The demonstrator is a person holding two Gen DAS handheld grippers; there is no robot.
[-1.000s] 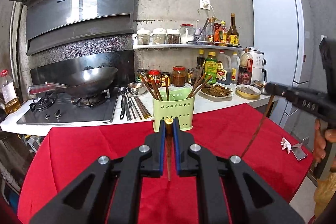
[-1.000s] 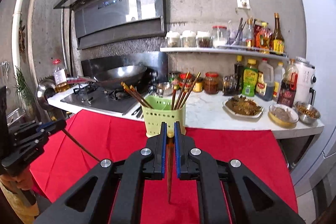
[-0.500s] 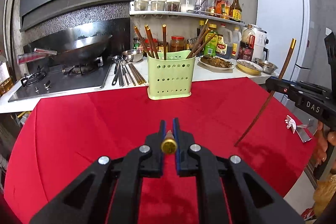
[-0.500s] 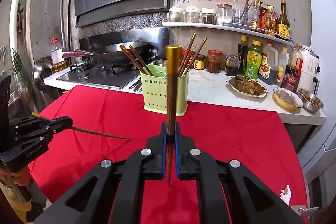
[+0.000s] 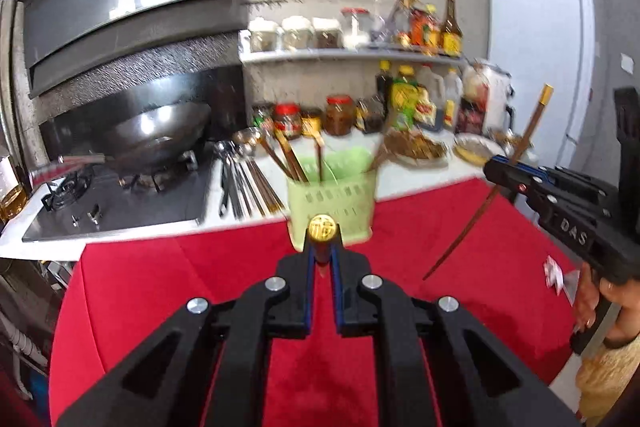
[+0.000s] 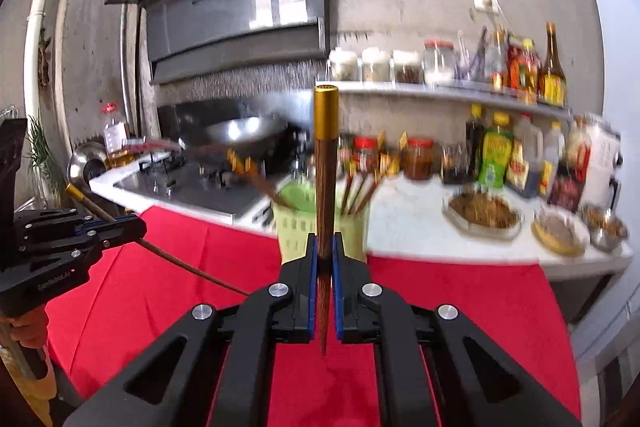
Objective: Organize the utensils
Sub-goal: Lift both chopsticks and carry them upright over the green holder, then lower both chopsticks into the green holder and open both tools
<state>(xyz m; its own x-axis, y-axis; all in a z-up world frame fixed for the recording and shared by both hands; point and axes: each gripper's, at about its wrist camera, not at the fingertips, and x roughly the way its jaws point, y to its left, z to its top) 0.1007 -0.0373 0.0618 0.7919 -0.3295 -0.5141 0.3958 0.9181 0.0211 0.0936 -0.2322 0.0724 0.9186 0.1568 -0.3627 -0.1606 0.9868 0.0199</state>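
Observation:
A pale green utensil holder point(image 5: 332, 203) point(image 6: 352, 223) stands at the far edge of the red tablecloth point(image 5: 180, 267), with several brown chopsticks in it. My left gripper point(image 5: 322, 251) is shut on a gold-capped chopstick point(image 5: 322, 227) whose cap faces the camera, just short of the holder. My right gripper point(image 6: 326, 247) is shut on another chopstick point(image 6: 325, 167), which stands upright with its gold end on top. In the other hand's view, the right gripper point(image 5: 500, 167) is at the right and the left gripper point(image 6: 132, 227) at the left.
Behind the table runs a white counter point(image 6: 420, 227) with a stove and wok point(image 5: 156, 135), loose spoons and chopsticks point(image 5: 244, 183), jars, sauce bottles and dishes of food point(image 6: 484, 213). A white fridge point(image 5: 536, 47) stands at the right. A small paper scrap point(image 5: 560, 273) lies on the cloth.
Both grippers have moved closer to the green holder, which looks larger in both views. Each chopstick has tilted in its jaws, gold end swinging up toward the camera. Both stay gripped.

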